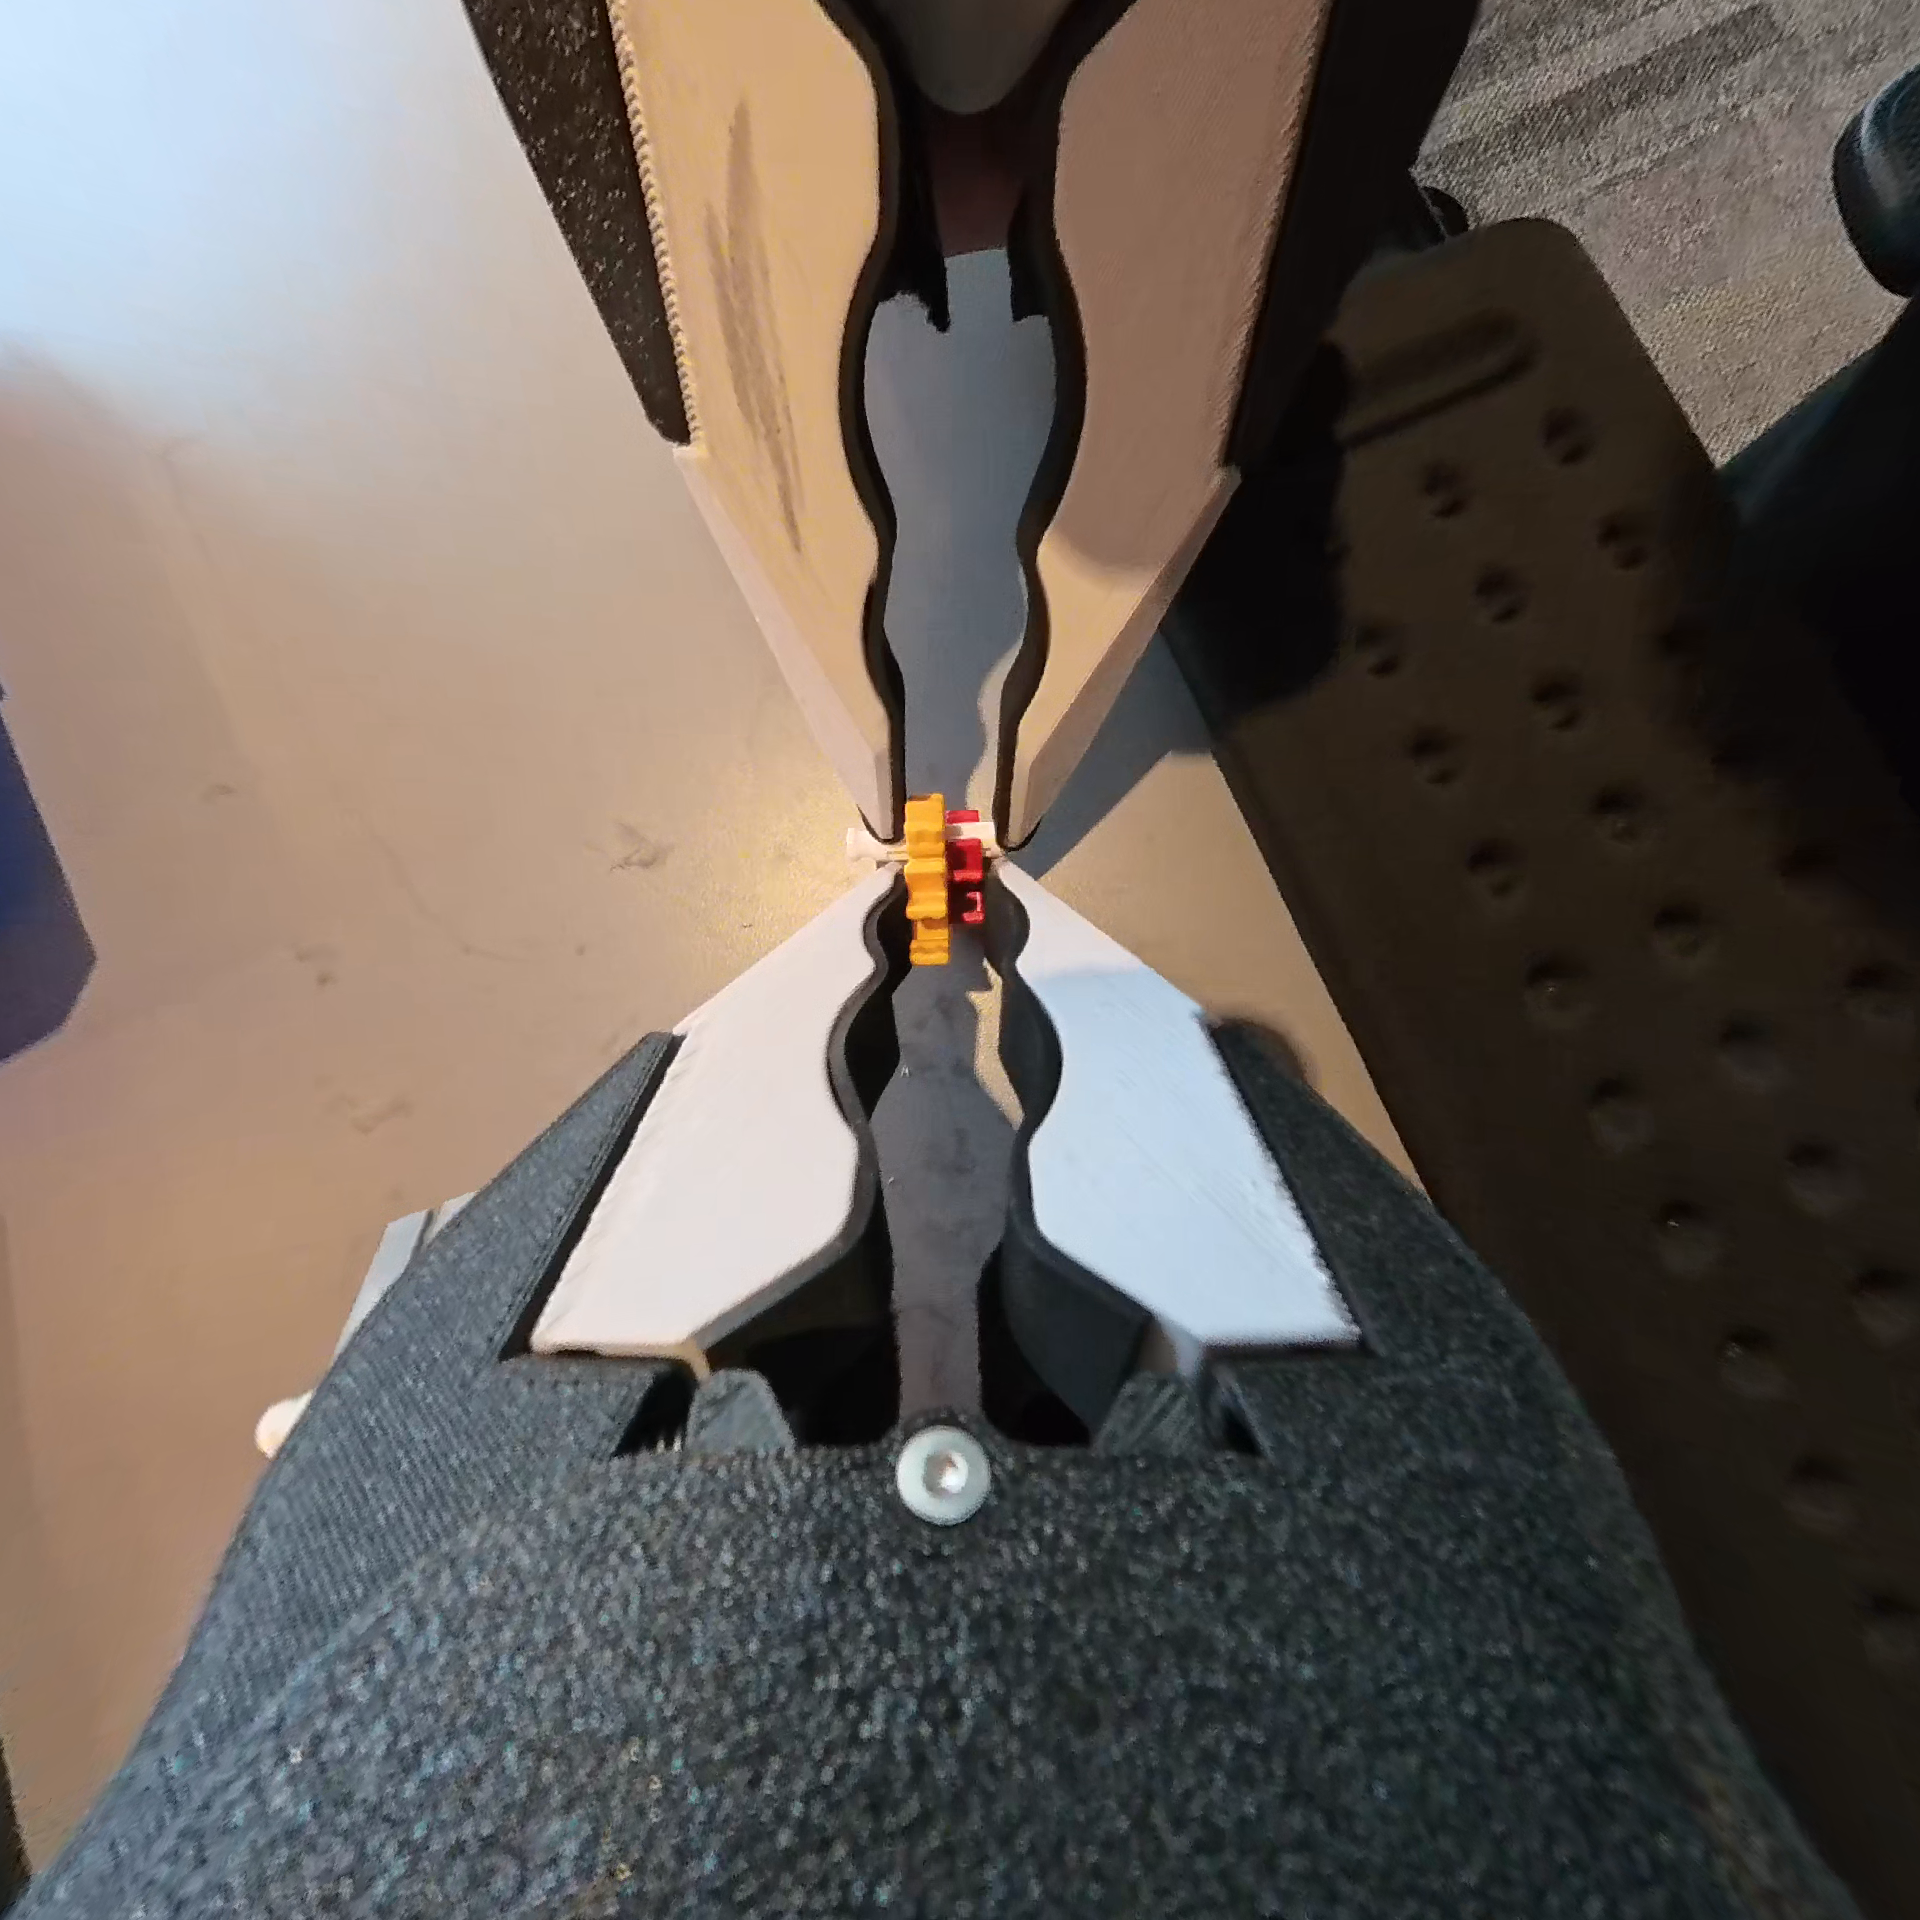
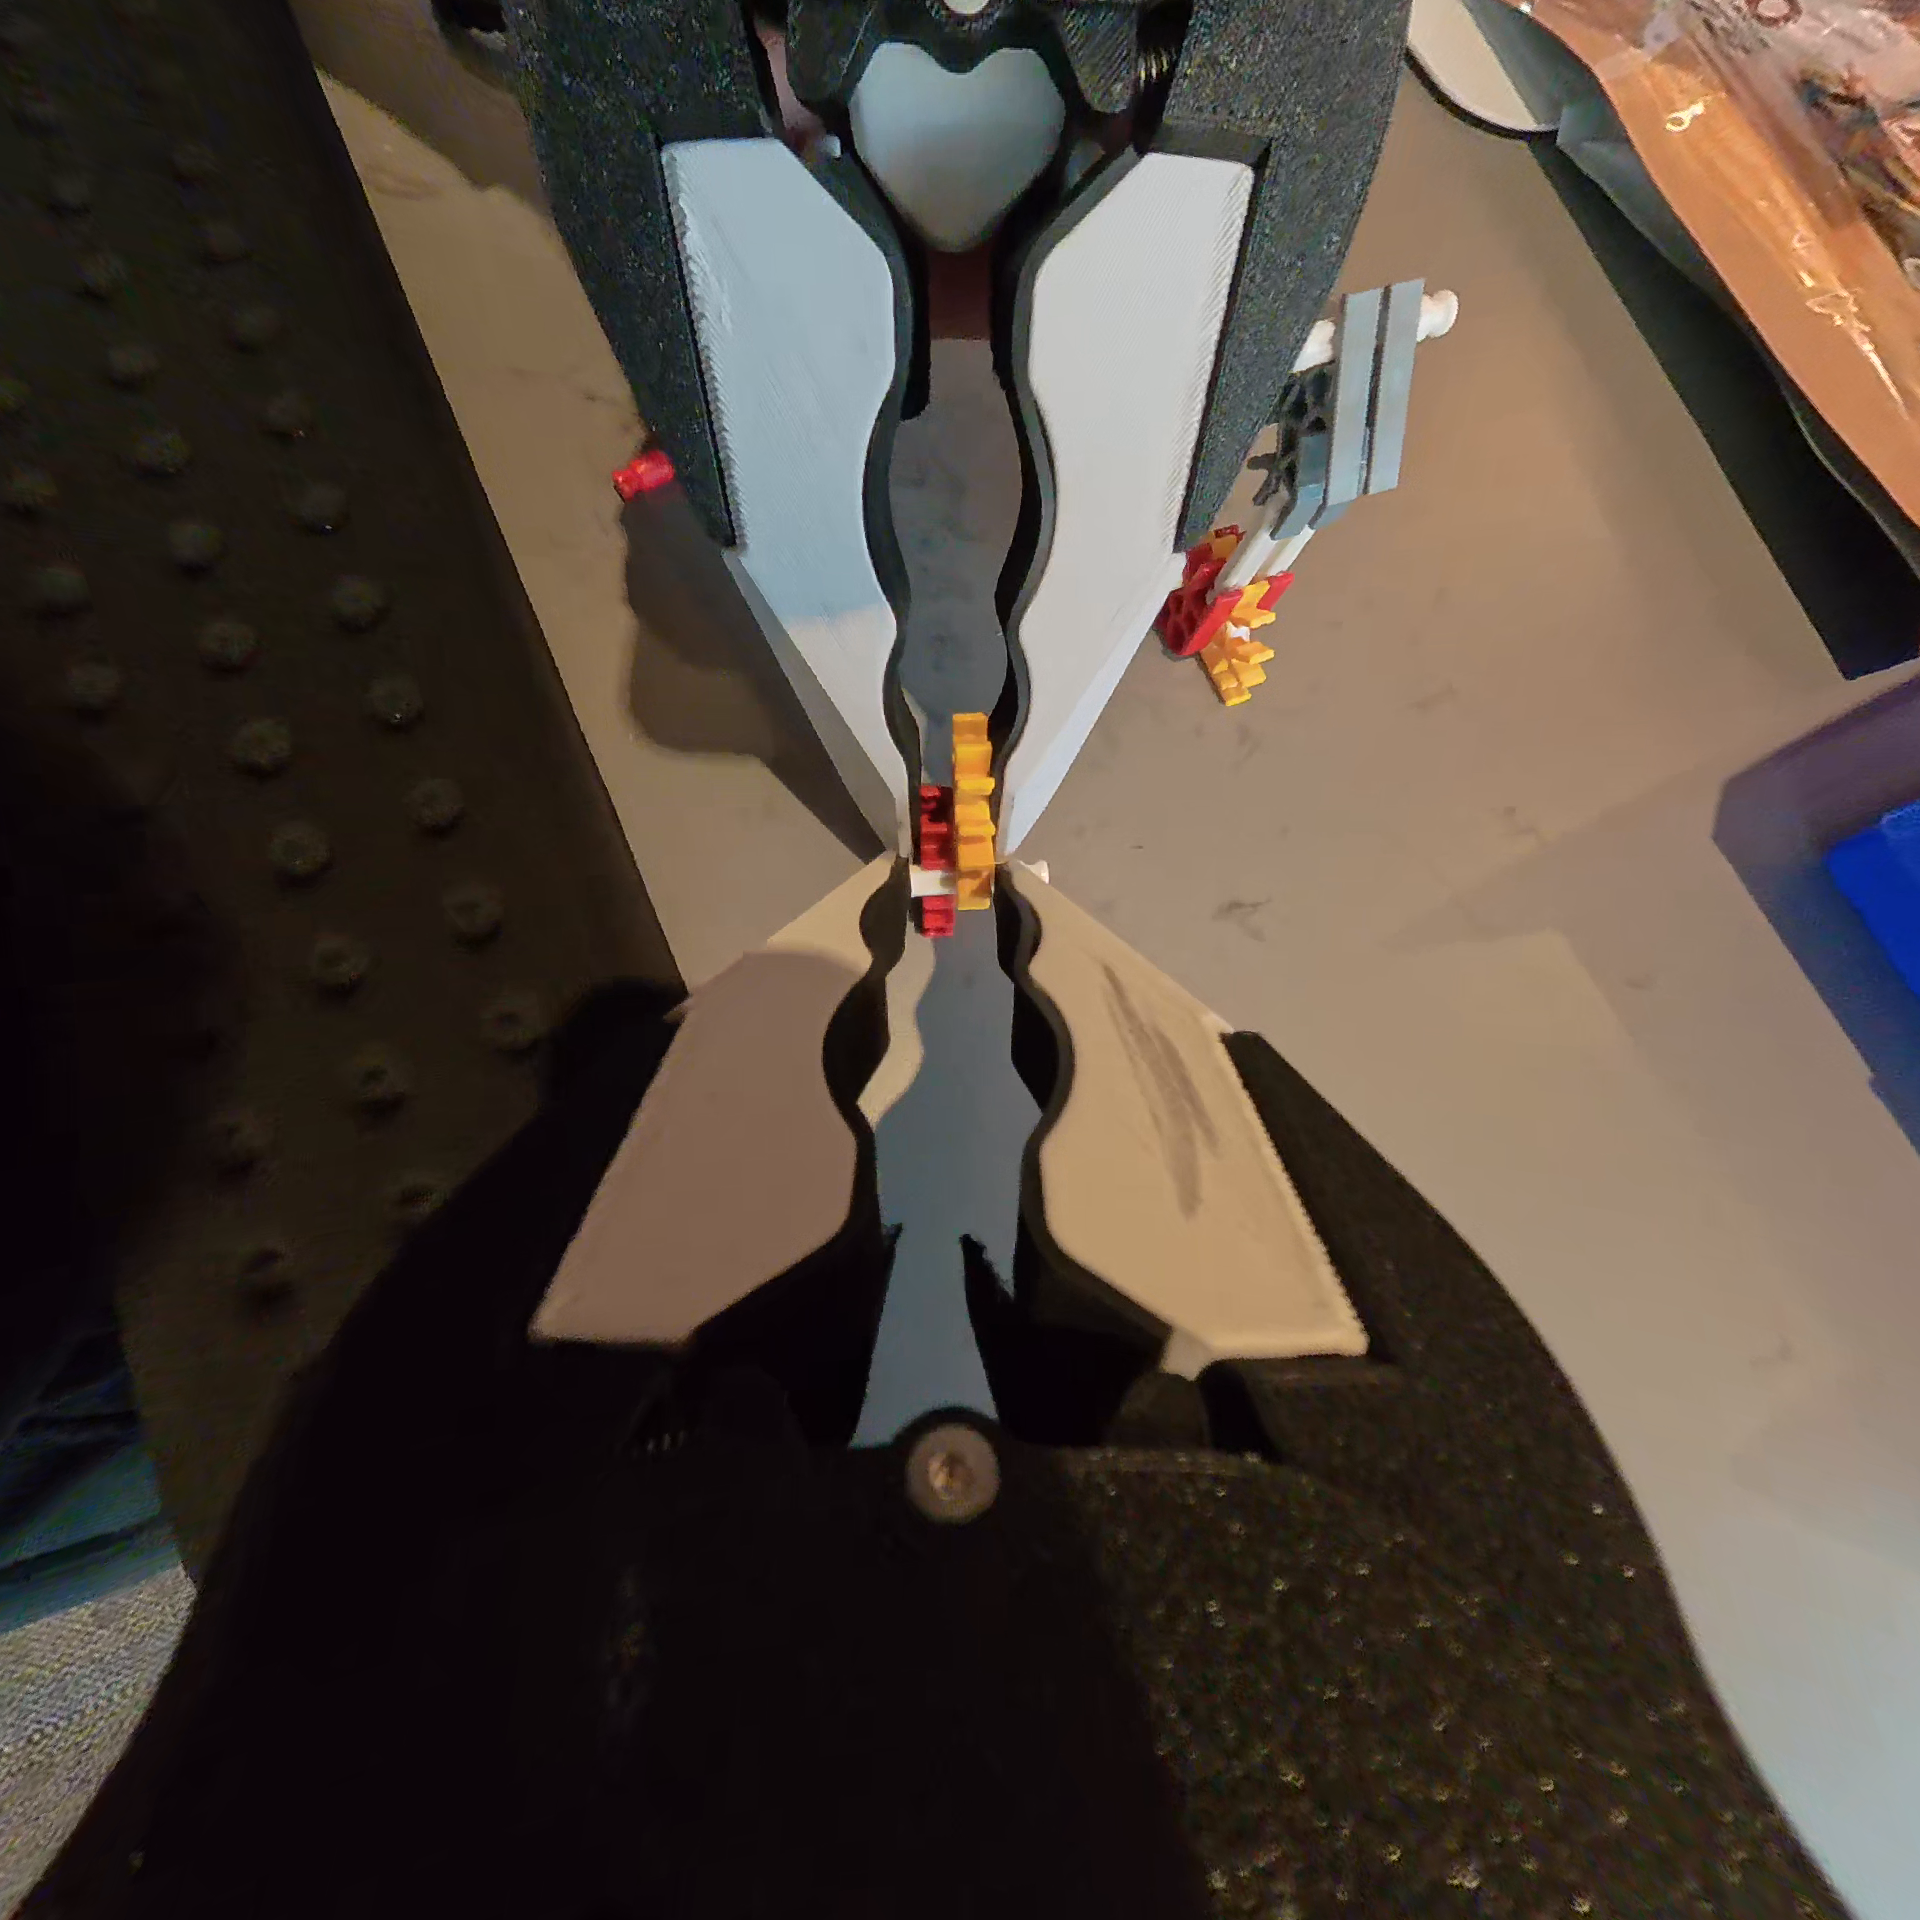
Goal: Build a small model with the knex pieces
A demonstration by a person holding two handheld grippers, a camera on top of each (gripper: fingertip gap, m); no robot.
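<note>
Tools meet tip to tip above the desk (image 1: 416, 727), both clenched on one small gear assembly; left tool (image 1: 948, 914) grips from below in its own view, its pale fingers closed beside the yellow gear (image 1: 925, 883) and the red gear (image 1: 966, 878), which sit side by side on a white axle (image 1: 868, 844); right tool (image 2: 951, 904) pinches that axle across its ends, the yellow gear to the right of the red one in its view; assembly held clear of the desk, between the two sets of fingertips; second gear cluster (image 2: 1231, 623) with a grey block (image 2: 1361, 405) lies on the desk beyond; small red piece (image 2: 642, 476) lies apart; dark dimpled mat (image 2: 208, 623) alongside.
</note>
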